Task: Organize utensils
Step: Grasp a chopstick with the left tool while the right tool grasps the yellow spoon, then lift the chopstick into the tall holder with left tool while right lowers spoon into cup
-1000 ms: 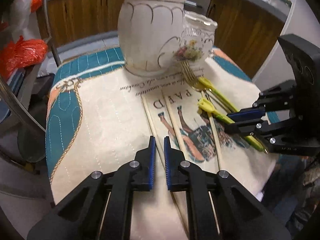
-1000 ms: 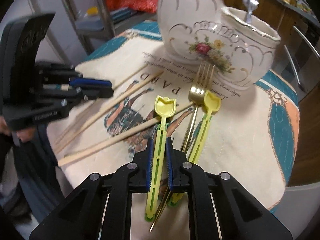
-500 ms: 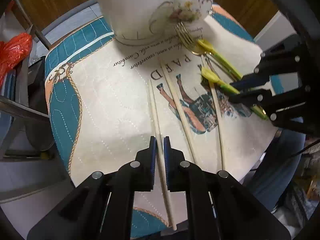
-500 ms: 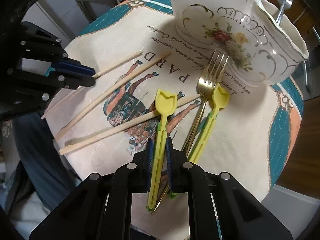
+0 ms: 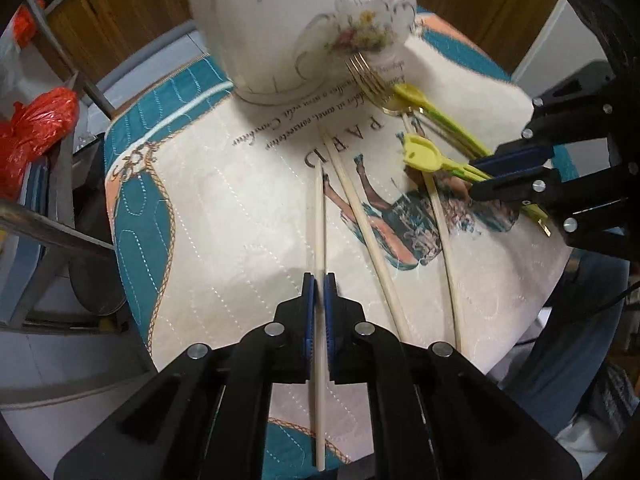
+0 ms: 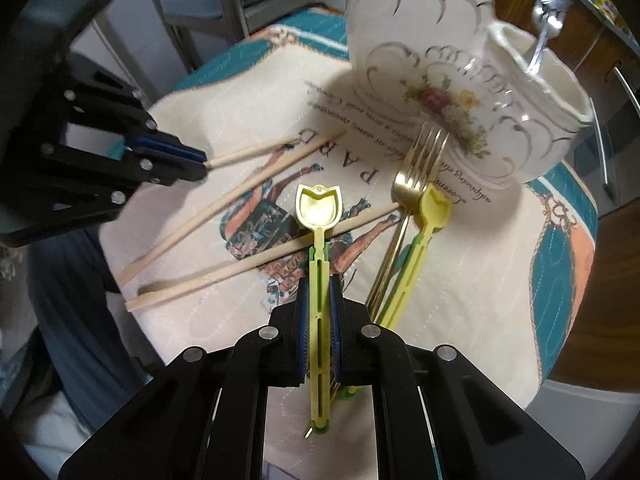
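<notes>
A round desk [image 5: 224,216] under a quilted cream-and-teal cloth carries a large cream ceramic holder with gilt scrollwork [image 6: 404,28], joined to a smaller flowered compartment [image 6: 532,120]. Pickup looks done on both sides. The left gripper [image 5: 319,280] has its jaws clenched on a pale wooden chopstick [image 5: 319,216]; two more chopsticks [image 5: 370,220] lie beside it. The right gripper [image 6: 319,284] grasps a yellow plastic tulip-shaped spoon [image 6: 319,204]; a gold metal fork [image 6: 416,172] and second yellow spoon [image 6: 434,210] lie near the holder. Next, probably, lift each clear, tip upright, and lower into a compartment.
</notes>
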Motion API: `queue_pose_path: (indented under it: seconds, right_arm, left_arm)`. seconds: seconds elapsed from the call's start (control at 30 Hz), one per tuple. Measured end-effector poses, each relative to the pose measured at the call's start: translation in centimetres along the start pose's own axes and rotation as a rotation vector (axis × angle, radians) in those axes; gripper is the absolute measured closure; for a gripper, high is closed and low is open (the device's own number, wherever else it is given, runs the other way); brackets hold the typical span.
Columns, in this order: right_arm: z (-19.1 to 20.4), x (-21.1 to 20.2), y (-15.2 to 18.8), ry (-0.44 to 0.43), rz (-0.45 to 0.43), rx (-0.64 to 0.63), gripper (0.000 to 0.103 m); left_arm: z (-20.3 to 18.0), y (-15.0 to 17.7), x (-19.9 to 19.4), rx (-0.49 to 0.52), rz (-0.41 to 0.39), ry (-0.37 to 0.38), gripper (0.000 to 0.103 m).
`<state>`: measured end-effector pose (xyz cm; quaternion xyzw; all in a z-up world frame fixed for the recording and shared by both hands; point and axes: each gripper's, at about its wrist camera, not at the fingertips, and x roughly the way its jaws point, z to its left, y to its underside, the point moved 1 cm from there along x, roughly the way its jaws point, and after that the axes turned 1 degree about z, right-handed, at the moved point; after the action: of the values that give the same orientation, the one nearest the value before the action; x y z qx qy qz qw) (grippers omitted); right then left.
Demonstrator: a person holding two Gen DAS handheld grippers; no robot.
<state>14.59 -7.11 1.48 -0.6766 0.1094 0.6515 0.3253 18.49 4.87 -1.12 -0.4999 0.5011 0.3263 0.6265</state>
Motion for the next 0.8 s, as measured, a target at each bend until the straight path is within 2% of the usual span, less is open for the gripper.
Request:
queue_pose_path:
  seconds: [0.07,0.2,0.43,0.53,0.8]
  right_arm:
    - [-0.3,-1.1,0.6,-0.016,-0.054,0.006,0.093]
    - [-1.1,-3.1,1.9,-0.059,-0.176,0.027,0.093]
    - [-4.2,-4.9,3.6,-0.130,-0.350,0.128,0.093]
    - [-5.3,-5.1,3.9,-0.153,-0.422,0.171,0.093]
    - [-7.2,-7.4,4.6,-0.162,-0.596,0.231,0.093]
  left_arm:
    - [0.7,0.6,-0.7,-0.027,-0.049,0.006,0.099]
    - [1.8,1.3,-2.6,-0.103,-0.204,0.027,0.099]
    - [0.8,3.2,-6.2,-0.141,-0.485,-0.048,0.099]
    - [0.7,3.7,-7.4,-0.164,-0.575,-0.059,0.098]
    - [0.5,2.4,-8.3,-0.179,-0.691,-0.079,0.098]
